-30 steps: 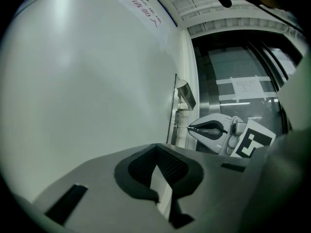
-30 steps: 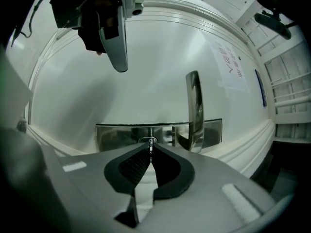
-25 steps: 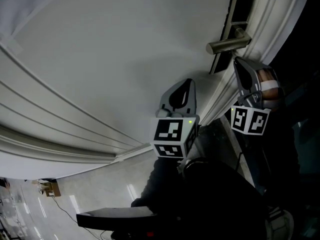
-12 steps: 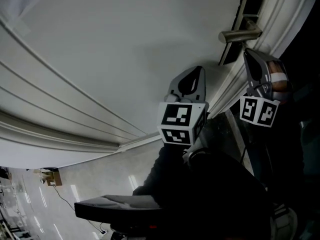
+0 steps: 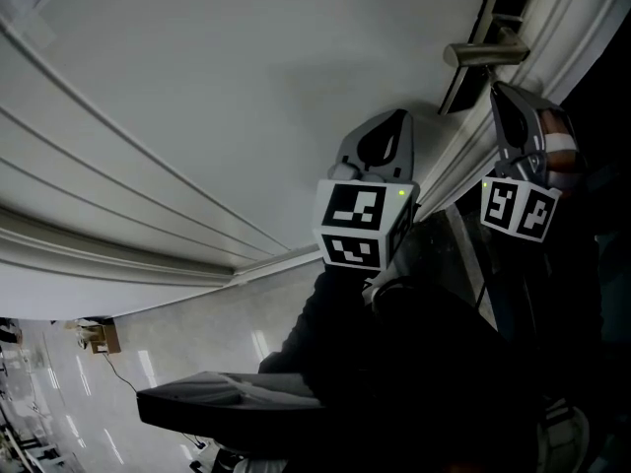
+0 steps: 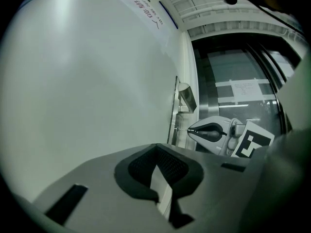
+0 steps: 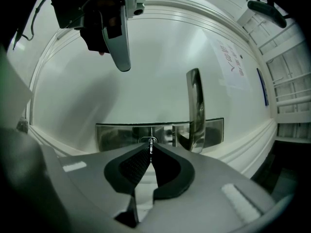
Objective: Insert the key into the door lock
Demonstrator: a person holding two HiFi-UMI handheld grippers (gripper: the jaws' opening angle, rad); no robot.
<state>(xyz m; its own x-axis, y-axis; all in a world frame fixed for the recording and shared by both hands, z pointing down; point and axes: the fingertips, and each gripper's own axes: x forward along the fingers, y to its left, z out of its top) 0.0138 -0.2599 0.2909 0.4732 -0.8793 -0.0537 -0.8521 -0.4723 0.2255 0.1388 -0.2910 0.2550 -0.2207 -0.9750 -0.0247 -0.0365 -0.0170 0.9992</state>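
Pinching the thin metal key (image 7: 151,144) tight in my right tool (image 7: 150,148), I hold its tip at the keyhole of the shiny steel lock plate (image 7: 116,135). The silver lever handle (image 7: 194,106) stands on that plate. My left tool (image 6: 156,149) is clenched on nothing, apart from the plate.

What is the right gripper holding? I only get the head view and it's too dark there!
Observer: A key, pinched in the shut jaws of the right gripper.
Operator: Is it close to the keyhole?
Observer: Its tip sits right at the keyhole in the shiny lock plate. I can't tell if it's in.
Operator: And the left gripper?
Observer: The left gripper is shut on nothing, away from the lock plate.
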